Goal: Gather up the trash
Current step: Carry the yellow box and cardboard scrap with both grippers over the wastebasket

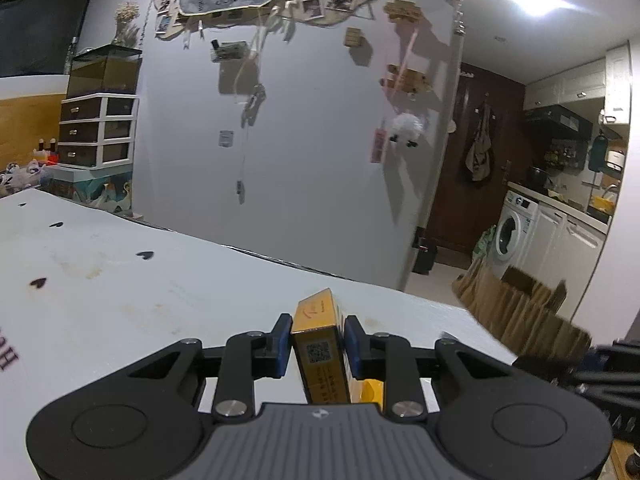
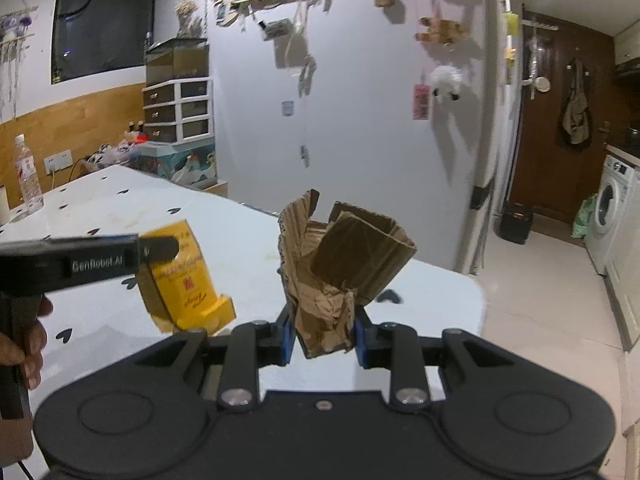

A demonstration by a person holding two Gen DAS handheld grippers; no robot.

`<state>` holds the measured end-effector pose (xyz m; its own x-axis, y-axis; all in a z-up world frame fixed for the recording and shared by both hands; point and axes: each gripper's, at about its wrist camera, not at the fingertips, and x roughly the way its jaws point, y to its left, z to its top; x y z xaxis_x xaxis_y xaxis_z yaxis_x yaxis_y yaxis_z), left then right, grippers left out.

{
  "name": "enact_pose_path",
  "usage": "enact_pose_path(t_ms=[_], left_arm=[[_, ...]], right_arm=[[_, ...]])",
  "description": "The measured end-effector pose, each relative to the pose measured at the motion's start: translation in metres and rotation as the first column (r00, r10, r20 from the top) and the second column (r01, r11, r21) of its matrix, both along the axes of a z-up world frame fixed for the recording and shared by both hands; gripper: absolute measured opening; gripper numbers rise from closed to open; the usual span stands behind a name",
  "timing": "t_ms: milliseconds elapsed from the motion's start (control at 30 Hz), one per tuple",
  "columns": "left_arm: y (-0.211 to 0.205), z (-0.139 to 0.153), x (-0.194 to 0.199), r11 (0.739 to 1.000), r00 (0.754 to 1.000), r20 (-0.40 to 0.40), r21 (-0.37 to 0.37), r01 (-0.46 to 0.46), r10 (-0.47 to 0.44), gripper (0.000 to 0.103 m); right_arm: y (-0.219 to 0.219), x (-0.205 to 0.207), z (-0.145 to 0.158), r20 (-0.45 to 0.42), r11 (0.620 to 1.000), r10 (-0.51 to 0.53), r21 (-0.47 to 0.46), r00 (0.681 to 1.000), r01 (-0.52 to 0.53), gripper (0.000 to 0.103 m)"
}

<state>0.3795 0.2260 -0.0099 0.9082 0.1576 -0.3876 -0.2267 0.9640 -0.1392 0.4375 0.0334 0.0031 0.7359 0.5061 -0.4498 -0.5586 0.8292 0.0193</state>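
Left claw (image 1: 314,346) pinching a yellow rectangular cardboard box (image 1: 320,350); right claw (image 2: 324,338) pinching a crumpled brown corrugated cardboard piece (image 2: 340,268).
Both items sit between blue finger pads (image 1: 280,346), held above the white heart-print table (image 1: 120,280) near its far right corner; cardboard rises upright past the right fingertips.

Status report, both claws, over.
Left claw shut on yellow box. Right claw shut on crumpled cardboard. Both lifted above white table. Nothing blocking.
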Motion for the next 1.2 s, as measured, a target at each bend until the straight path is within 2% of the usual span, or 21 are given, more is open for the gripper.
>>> enact_pose_path(t_ms=[600,967,1200], left_arm=[[-0.131,0.001,-0.042,0.984,0.987,-0.016,0.069,0.163,-0.162,0.028],[-0.232,0.002,-0.057,0.952,0.957,-0.031,0.101,0.289,-0.287,0.028],[-0.295,-0.008,-0.055,0.924,0.93,-0.056,0.104,0.368,-0.364,0.028]], right_arm=[[-0.151,-0.05,0.004,0.019,0.982,-0.186,0.02,0.982,0.186,0.03],[-0.246,-0.076,-0.006,0.006,0.956,-0.293,0.032,0.956,0.292,0.03],[-0.297,-0.087,-0.021,-0.007,0.941,-0.338,0.028,0.941,0.338,0.03]])
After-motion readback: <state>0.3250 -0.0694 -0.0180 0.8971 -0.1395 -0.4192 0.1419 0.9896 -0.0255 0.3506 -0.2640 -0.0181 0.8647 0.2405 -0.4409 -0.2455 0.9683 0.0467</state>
